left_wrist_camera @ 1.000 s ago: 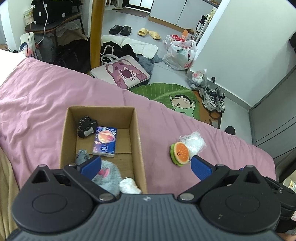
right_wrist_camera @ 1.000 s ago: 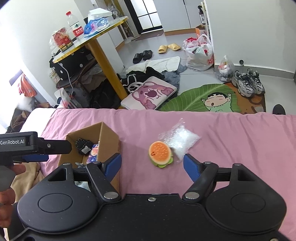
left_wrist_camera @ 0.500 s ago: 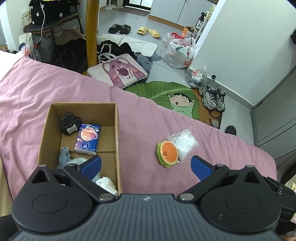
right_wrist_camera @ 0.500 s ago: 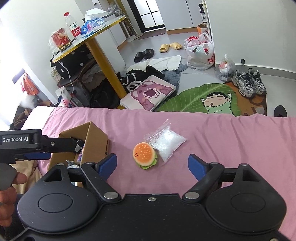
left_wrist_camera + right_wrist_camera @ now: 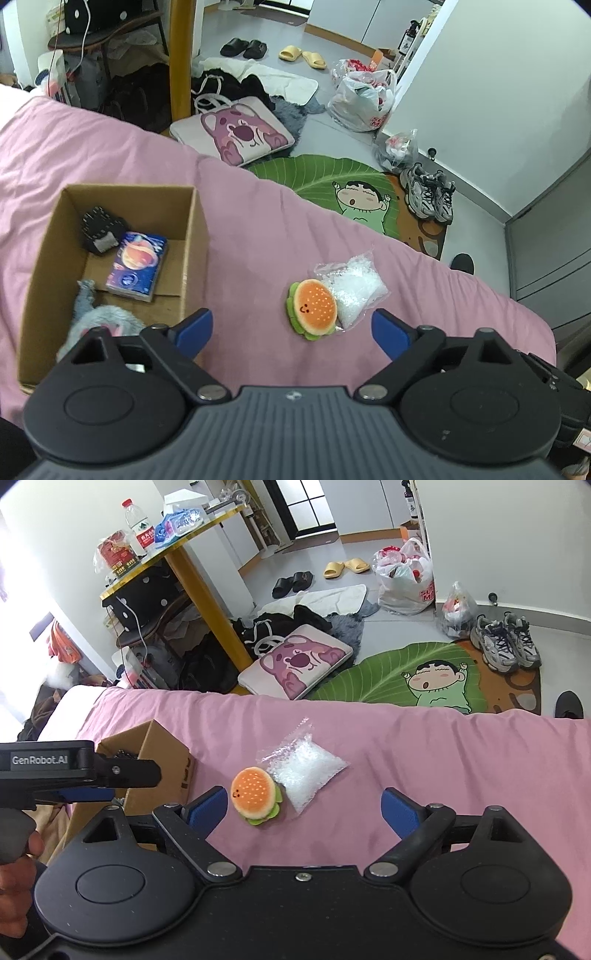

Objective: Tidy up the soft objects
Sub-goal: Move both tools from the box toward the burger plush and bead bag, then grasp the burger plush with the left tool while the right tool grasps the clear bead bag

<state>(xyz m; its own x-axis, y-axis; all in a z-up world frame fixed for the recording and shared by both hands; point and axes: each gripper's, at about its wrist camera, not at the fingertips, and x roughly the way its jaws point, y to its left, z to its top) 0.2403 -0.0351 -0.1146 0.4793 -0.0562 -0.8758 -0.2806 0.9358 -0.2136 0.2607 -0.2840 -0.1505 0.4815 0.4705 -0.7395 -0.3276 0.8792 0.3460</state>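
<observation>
Since the small orange-and-green plush hamburger [image 5: 255, 795] looks light and squashy, you can pinch it across the bun edges; it should compress, not slip. It lies on the pink bedsheet [image 5: 424, 760], touching the clear crinkly plastic bag of white pellets [image 5: 306, 770], which likely shifts and slides in a grip. Both are near the open brown cardboard box [image 5: 192, 236] holding a grey plush toy [image 5: 99, 319] and a tissue pack [image 5: 137, 266]. Left gripper [image 5: 291, 330] and right gripper [image 5: 303, 808]: fingers spread wide, empty. Sheet is soft, wrinkled, yielding. Floor beyond is cluttered.
</observation>
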